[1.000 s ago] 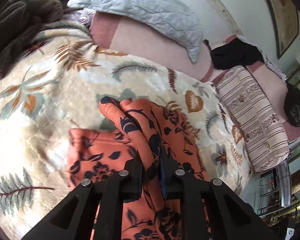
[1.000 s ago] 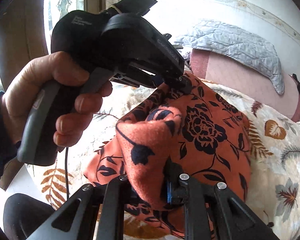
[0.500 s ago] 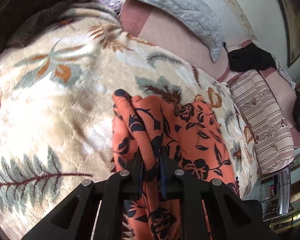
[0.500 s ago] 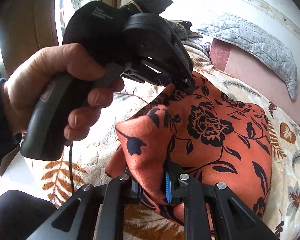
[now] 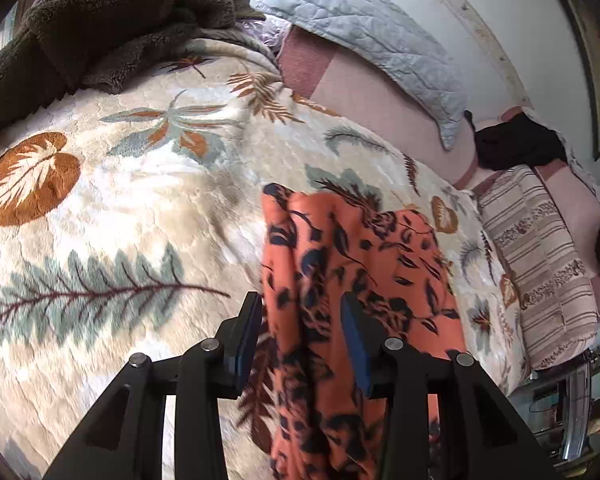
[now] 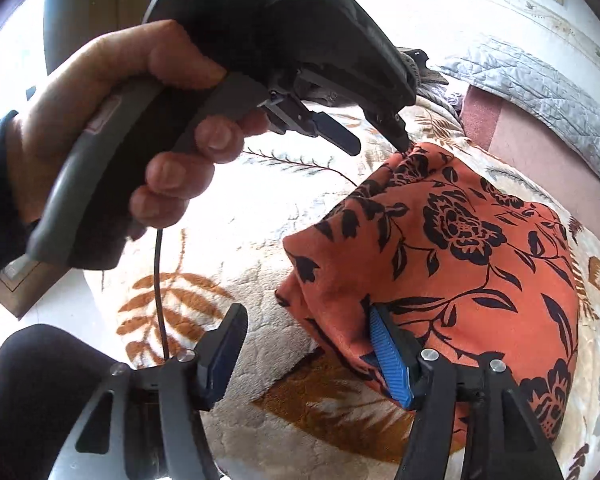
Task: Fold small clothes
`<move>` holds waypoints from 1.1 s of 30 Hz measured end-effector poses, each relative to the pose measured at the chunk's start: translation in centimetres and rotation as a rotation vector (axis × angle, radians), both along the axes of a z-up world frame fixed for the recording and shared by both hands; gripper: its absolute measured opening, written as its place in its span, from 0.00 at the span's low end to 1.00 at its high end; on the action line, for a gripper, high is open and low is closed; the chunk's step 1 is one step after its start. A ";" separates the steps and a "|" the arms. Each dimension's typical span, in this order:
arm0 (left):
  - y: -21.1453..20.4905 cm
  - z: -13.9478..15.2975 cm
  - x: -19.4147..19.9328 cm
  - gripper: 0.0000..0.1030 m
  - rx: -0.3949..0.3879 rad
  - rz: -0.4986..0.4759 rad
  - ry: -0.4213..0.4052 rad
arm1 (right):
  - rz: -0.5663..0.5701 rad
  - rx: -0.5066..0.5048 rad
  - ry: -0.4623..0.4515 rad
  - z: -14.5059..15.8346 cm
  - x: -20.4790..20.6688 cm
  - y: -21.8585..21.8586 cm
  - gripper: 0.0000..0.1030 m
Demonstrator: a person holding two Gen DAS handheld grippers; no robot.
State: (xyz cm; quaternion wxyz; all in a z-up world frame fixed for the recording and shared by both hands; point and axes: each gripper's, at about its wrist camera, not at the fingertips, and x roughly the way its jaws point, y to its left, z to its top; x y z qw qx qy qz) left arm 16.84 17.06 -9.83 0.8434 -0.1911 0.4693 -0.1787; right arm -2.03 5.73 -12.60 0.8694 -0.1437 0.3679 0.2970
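Note:
An orange garment with black flowers (image 5: 340, 264) lies folded on a cream leaf-patterned blanket (image 5: 112, 216). My left gripper (image 5: 304, 320) is open, its jaws apart on either side of the garment's near edge, which lies loose between them. In the right wrist view the same garment (image 6: 472, 264) sits to the right. My right gripper (image 6: 312, 344) is open, the cloth's corner resting against its right blue pad (image 6: 384, 356). The left gripper (image 6: 364, 136), held in a hand, hovers at the garment's far corner with its fingers spread.
A dark brown fleece (image 5: 100, 28) is heaped at the blanket's far left. A grey quilted pillow (image 5: 372, 36), pink bedding (image 5: 364, 92), a striped cushion (image 5: 540, 264) and a black garment (image 5: 516, 144) lie behind and to the right. A cable (image 6: 160, 292) hangs from the left gripper.
Both grippers have opened and let go of the orange garment, which has dropped flat onto the blanket. The left gripper has shifted left over the blanket.

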 end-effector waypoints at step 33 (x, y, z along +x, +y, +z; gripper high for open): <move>-5.5 2.0 -7.8 0.37 0.120 0.053 -0.085 | -0.767 1.235 0.771 -8.5 3.5 -25.2 0.24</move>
